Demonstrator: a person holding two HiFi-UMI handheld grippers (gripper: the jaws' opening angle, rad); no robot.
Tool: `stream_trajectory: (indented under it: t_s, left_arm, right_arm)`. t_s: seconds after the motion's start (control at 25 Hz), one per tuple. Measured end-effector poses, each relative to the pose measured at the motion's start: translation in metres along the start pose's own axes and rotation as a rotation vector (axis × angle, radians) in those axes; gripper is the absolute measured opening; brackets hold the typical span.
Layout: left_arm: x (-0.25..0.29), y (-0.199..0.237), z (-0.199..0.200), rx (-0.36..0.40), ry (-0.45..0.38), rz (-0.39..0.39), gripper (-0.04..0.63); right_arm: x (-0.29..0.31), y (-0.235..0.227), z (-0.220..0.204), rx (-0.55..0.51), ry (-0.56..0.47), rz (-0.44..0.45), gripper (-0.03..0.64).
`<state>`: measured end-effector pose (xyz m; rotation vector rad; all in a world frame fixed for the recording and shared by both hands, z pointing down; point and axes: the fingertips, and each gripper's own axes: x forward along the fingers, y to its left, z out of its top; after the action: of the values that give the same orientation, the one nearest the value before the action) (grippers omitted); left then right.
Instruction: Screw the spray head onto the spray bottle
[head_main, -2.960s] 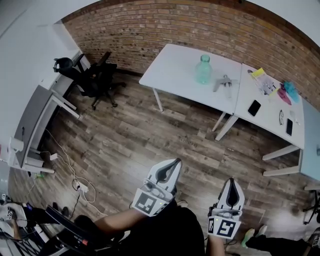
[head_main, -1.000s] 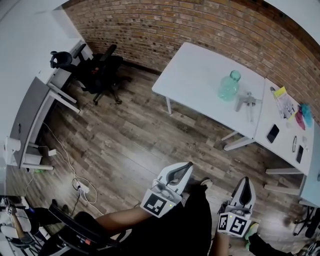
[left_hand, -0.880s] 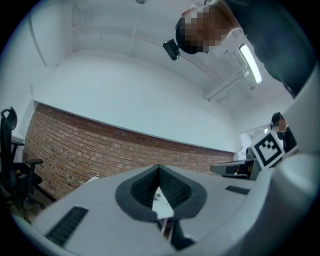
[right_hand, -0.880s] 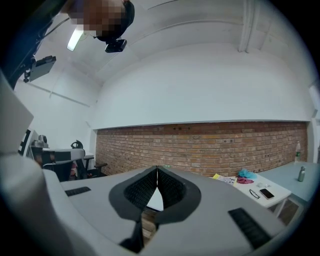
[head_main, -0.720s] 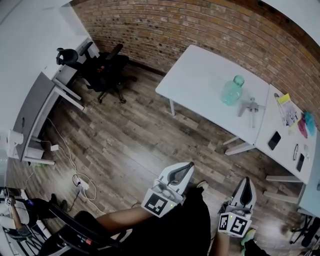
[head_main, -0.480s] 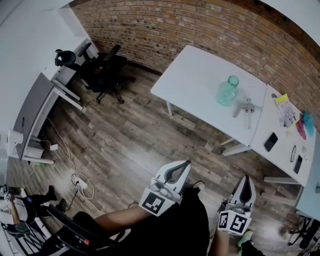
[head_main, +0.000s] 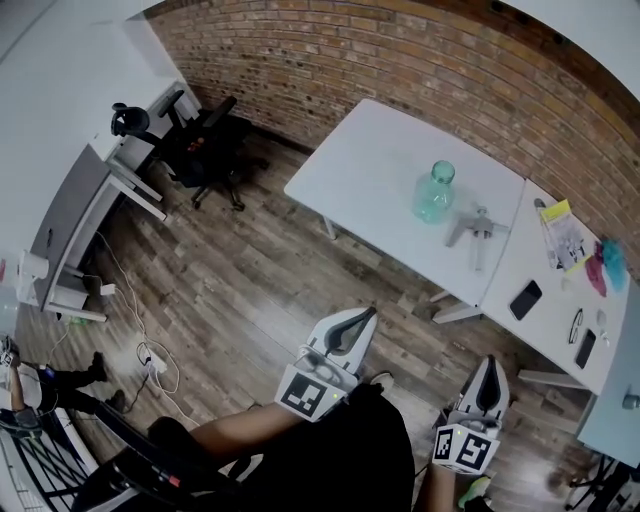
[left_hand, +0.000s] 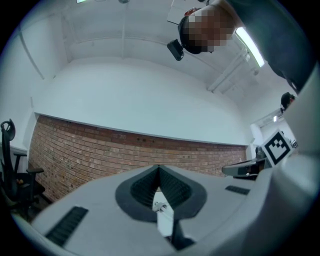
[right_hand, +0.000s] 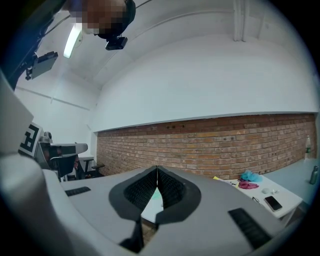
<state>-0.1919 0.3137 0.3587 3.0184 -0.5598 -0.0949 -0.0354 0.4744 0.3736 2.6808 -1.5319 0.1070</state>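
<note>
Brick-walled room: on the white desk the bottle stands upright, spray head just right, far beyond left tongs and right tongs, both clenched empty; right nearer.

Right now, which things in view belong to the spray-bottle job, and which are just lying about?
Job: green spray bottle, grey spray head beside it, both on the white table; left gripper and right gripper, shut and empty.
Lying about: phone, second phone, yellow-edged papers, teal cloth, pink cloth, office chair, power strip.
</note>
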Motion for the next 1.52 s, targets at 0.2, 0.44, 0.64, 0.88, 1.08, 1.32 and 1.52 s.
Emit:
stream_trajectory:
  t_s: [0.2, 0.44, 0.64, 0.88, 1.08, 1.32, 1.52]
  left_arm:
    - [0.030, -0.014, 0.004, 0.037, -0.006, 0.031, 0.002]
    - [0.045, -0.036, 0.002, 0.043, -0.005, 0.062, 0.002]
    - [0.057, -0.049, -0.010, 0.023, 0.006, 0.074, 0.002]
    - [0.073, -0.072, -0.001, 0.086, 0.001, 0.020, 0.002]
    - [0.083, -0.079, -0.007, 0.071, 0.009, -0.009, 0.002]
    - [0.105, -0.090, -0.014, 0.117, 0.029, -0.097, 0.002]
    - [0.136, -0.079, -0.007, 0.065, 0.000, -0.132, 0.002]
  right_arm:
    - [0.016, -0.044, -0.003, 0.012, -0.009, 0.007, 0.008]
    - [0.030, -0.071, 0.000, 0.018, -0.026, 0.050, 0.009]
    - [0.034, -0.089, 0.001, 0.013, -0.035, 0.065, 0.008]
    - [0.028, -0.104, -0.008, 0.031, -0.012, 0.054, 0.008]
    - [0.025, -0.110, -0.015, 0.044, -0.002, 0.032, 0.008]
    - [0.024, -0.122, -0.018, 0.038, 0.007, -0.026, 0.008]
    - [0.039, -0.113, -0.011, 0.022, 0.009, -0.036, 0.008]
